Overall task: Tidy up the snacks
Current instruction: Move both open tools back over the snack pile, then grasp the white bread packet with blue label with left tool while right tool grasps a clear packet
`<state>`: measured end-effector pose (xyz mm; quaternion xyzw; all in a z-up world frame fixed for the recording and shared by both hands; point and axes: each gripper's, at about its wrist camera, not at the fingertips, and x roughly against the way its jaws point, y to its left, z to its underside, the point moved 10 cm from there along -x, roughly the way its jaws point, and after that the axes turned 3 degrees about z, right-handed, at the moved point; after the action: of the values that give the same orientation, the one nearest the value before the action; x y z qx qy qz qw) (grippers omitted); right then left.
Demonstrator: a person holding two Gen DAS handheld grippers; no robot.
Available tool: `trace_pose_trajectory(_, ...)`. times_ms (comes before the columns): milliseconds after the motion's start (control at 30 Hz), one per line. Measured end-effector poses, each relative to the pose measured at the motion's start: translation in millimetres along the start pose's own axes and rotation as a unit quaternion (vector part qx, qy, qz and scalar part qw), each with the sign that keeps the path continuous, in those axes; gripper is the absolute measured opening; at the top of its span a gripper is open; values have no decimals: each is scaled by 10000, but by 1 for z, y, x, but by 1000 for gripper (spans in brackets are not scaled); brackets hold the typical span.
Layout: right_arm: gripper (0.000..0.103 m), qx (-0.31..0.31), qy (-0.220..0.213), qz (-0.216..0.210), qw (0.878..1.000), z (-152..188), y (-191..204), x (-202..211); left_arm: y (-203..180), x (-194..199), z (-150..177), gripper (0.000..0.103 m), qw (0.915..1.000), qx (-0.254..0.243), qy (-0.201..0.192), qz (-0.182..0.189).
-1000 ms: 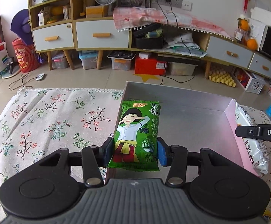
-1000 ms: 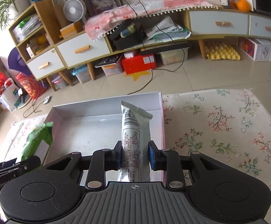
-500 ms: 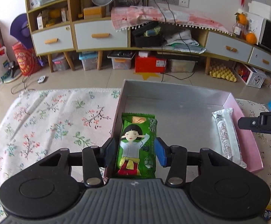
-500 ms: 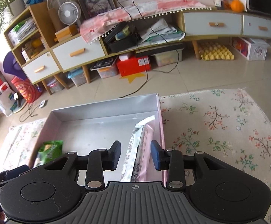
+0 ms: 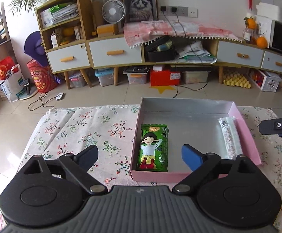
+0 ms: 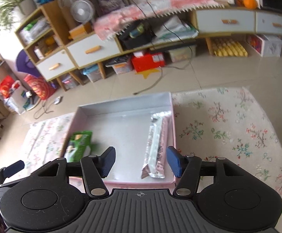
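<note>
A pink box with a silver inside (image 5: pixel 246 128) (image 6: pixel 121 104) sits on the flowered cloth. A green snack pack (image 5: pixel 154 148) (image 6: pixel 79 142) lies flat along its left wall. A silver snack bar (image 5: pixel 229 138) (image 6: pixel 156 145) lies along its right wall. My left gripper (image 5: pixel 140 157) is open wide and empty, above the box's near left corner. My right gripper (image 6: pixel 140 161) is open and empty, above the box's near edge. The right gripper's finger shows at the right edge of the left wrist view (image 5: pixel 272 125).
The flowered cloth (image 5: pixel 86 132) (image 6: pixel 228 128) covers the table on both sides of the box. Beyond the table's far edge are tiled floor (image 5: pixel 106 93), a long low cabinet (image 5: pixel 113 54) with drawers, storage bins and a red box (image 5: pixel 165 76).
Both grippers opened and let go of their snacks, which now lie in the box. Both grippers pulled back and up from the box.
</note>
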<state>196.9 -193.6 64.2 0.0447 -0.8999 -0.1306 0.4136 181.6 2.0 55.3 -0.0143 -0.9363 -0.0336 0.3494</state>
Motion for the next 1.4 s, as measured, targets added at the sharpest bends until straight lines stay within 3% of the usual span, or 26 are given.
trace_pose_trajectory(167, 71, 11, -281, -321, 9991, 5, 7, 44, 3, 17, 4, 96, 9997, 182, -68, 139)
trace_pose_trajectory(433, 80, 514, -330, 11, 9981, 46, 0, 72, -8, 37, 34, 102, 9986, 428, 166, 268)
trace_pose_trajectory(600, 80, 514, -198, 62, 9985, 71, -8, 77, -8, 44, 54, 102, 9978, 538, 290, 254)
trace_pose_trajectory(833, 84, 582, -115, 22, 9982, 96, -12, 86, -10, 45, 80, 102, 9983, 308, 468, 187)
trace_pose_trajectory(967, 84, 631, -105, 25, 9979, 99, -15, 88, 6, 37, 88, 102, 9955, 632, 697, 133)
trace_pose_trajectory(1067, 84, 542, -16, 100, 9985, 100, -22, 83, 16, 37, 92, 102, 9932, 887, 718, 239)
trace_pose_trajectory(1400, 84, 359, 425, 158, 9983, 116, -28, 58, 0, 30, 108, 102, 9892, 969, 911, 610)
